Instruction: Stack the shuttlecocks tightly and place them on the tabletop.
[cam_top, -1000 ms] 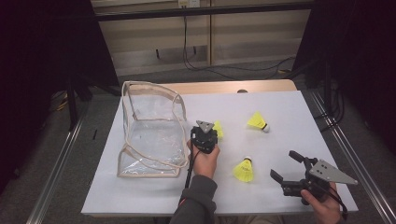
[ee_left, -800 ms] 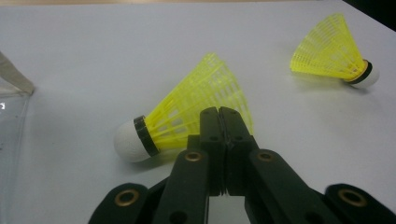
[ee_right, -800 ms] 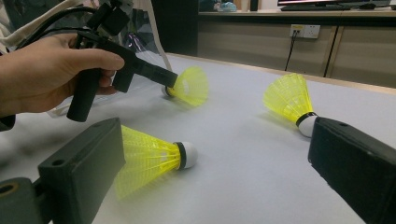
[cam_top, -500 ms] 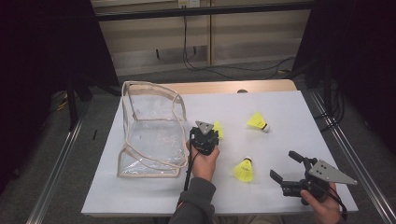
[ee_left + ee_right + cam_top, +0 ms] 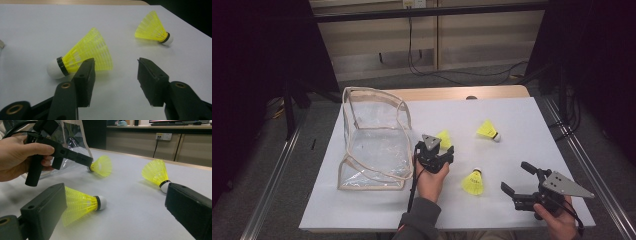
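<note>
Shuttlecocks (image 5: 444,138): three; clear bag (image 5: 374,142): one

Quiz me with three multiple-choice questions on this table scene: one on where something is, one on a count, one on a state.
1. Where is the clear bag? A left part of the table B right edge C on the floor
2. How many yellow shuttlecocks lie on the table? A one B three C five
3. The left hand-held gripper is: A shut on a shuttlecock B open C lying in the bag

Answers: 1 A, it stands left of the hands. 2 B, one, another, a third. 3 B, its jaws stand apart.
</note>
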`<state>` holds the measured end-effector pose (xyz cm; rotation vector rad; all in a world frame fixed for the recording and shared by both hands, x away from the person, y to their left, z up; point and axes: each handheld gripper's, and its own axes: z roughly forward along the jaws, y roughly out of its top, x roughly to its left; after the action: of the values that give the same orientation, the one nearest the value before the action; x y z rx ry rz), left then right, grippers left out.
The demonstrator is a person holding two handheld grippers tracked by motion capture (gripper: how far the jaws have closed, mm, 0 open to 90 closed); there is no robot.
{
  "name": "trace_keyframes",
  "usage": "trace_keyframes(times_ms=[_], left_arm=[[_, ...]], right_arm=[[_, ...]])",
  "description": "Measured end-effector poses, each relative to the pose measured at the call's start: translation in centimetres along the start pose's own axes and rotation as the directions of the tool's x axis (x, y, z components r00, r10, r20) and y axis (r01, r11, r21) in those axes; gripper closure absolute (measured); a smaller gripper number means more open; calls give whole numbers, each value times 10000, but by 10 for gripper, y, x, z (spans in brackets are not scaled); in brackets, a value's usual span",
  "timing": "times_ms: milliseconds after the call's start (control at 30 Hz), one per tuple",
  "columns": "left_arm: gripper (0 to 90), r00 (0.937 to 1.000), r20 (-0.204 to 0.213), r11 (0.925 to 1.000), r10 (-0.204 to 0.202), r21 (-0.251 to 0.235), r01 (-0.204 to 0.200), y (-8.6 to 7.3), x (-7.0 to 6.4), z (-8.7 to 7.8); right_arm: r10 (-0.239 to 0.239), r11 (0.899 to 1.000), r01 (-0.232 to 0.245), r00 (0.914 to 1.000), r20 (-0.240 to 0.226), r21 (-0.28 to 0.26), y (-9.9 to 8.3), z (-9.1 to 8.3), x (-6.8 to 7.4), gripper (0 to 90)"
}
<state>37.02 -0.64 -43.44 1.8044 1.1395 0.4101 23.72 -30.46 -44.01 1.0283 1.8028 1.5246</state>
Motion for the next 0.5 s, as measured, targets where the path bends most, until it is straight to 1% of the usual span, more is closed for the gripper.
trace_keyframes(times_ms=[33, 67, 167, 200, 233, 267, 333, 367, 400, 500], left_arm=[[450, 10000, 92, 10000, -7, -7, 7, -1, -1, -2], [426, 9997, 217, 9999, 95, 39, -96, -3, -2, -4], [374, 9996, 256, 9999, 105, 57, -107, -5, -4, -5], [374, 9994, 338, 9999, 113, 74, -116, -6, -5, -6], [342, 9992, 384, 9999, 130, 70, -133, -7, -5, -7], [328, 9985, 532, 9998, 121, 129, -128, -9, -6, -8], [311, 9983, 565, 9997, 112, 201, -124, -10, -6, -9], [281, 9980, 614, 9992, 137, 354, -159, -11, -8, -9], [234, 9979, 632, 9992, 171, 344, -193, -13, -9, -11], [230, 9974, 683, 9992, 230, 298, -250, -16, -11, -13]], right_arm=[[-40, 10000, 40, 10000, 7, -8, 0, 0, 0, 32], [-53, 10000, 53, 10000, -4, -8, 0, 0, 0, 33], [-49, 10000, 49, 10000, -21, -22, 0, 1, 0, 32], [-49, 10000, 49, 10000, -21, -22, 0, 1, 0, 32], [-76, 10000, 76, 10000, -7, 7, 0, 1, 0, 32], [-89, 10000, 89, 10000, -4, -1, 0, 1, 0, 32], [-102, 9999, 102, 9999, -4, 1, 0, 1, 0, 33], [-104, 9999, 104, 9999, -6, 18, 0, 1, -1, 33], [-82, 10000, 82, 10000, -37, 53, -1, 1, 0, 32], [-119, 9999, 120, 9999, -33, 68, -1, 1, 0, 32]])
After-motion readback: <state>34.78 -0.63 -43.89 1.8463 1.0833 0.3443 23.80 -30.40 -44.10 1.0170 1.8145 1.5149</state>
